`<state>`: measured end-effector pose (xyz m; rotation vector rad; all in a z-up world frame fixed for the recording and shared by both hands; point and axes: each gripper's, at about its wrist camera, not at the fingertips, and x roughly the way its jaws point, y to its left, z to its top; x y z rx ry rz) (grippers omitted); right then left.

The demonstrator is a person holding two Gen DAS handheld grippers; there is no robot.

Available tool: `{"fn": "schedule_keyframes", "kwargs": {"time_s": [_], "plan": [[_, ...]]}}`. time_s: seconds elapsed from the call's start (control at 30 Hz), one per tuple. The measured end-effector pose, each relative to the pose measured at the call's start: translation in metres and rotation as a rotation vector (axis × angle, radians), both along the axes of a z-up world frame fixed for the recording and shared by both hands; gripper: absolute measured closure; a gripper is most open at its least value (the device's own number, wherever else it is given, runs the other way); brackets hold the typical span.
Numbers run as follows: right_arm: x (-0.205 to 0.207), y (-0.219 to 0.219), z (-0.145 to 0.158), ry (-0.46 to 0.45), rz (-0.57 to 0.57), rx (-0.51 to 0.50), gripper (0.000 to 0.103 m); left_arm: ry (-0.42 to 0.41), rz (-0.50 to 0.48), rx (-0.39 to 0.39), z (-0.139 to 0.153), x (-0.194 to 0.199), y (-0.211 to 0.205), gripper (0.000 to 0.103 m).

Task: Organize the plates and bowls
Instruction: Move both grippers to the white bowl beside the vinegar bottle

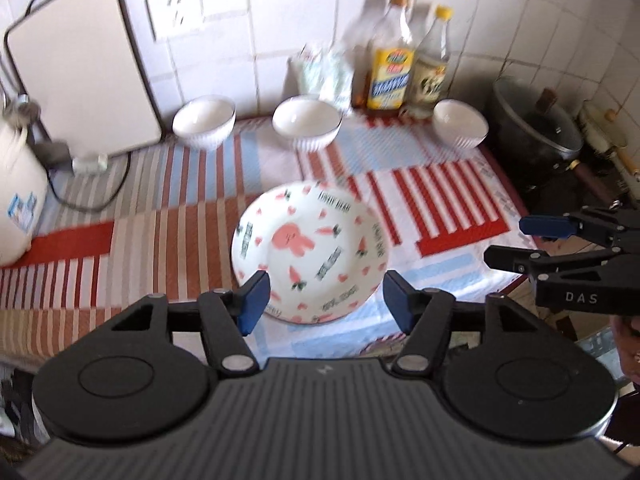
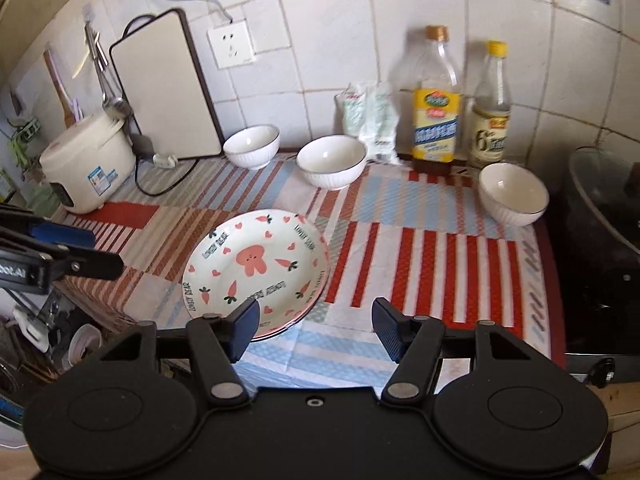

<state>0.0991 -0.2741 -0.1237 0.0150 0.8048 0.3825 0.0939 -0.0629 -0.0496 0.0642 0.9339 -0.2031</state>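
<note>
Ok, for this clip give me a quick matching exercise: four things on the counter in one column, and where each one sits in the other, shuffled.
Things:
1. rabbit plate
2. rice cooker
3. yellow-label oil bottle
4. dark pot

Places:
A. far left end of the counter
B. against the tiled wall, behind the bowls
C. middle of the striped cloth, nearest the tongs
D. far right, past the cloth's edge

Pairs: 1-C, 2-A, 3-B, 4-D
</note>
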Motion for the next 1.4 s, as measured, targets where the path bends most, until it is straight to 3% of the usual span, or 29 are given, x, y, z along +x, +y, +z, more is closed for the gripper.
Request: {"fn": "schedule_keyframes", "kwargs": {"time_s": [0.2, 0.53, 0.7, 0.83, 1.03, 1.13, 1.4], "plan": [[-0.011, -0.014, 0.020, -0.079, -0.010, -0.050, 0.036, -0.084, -0.070, 0.045, 0.025, -0.003, -0.021, 0.036], [-0.016, -0.036, 0.039, -0.177, -0.051, -0.067, 0.036, -0.156, -0.163, 0.043, 0.047, 0.014, -0.058, 0.025], [-0.014, -0.047, 0.050, -0.226, -0.066, -0.086, 0.036, -0.225, -0.182, -0.021, 0.063, 0.028, -0.070, 0.025], [-0.006, -0.057, 0.056, -0.251, -0.081, -0.113, 0.032, -0.234, -0.190, -0.057, 0.067, 0.050, -0.081, 0.025], [0.017, -0.074, 0.049, -0.247, -0.081, -0.120, 0.029, -0.209, -0.174, -0.093, 0.055, 0.093, -0.100, 0.024], [0.037, -0.084, 0.043, -0.231, -0.098, -0.109, 0.029, -0.216, -0.182, -0.089, 0.042, 0.116, -0.111, 0.012], [0.103, -0.105, 0.010, -0.197, -0.154, -0.116, 0.024, -0.182, -0.198, -0.128, -0.004, 0.180, -0.141, 0.011]]}}
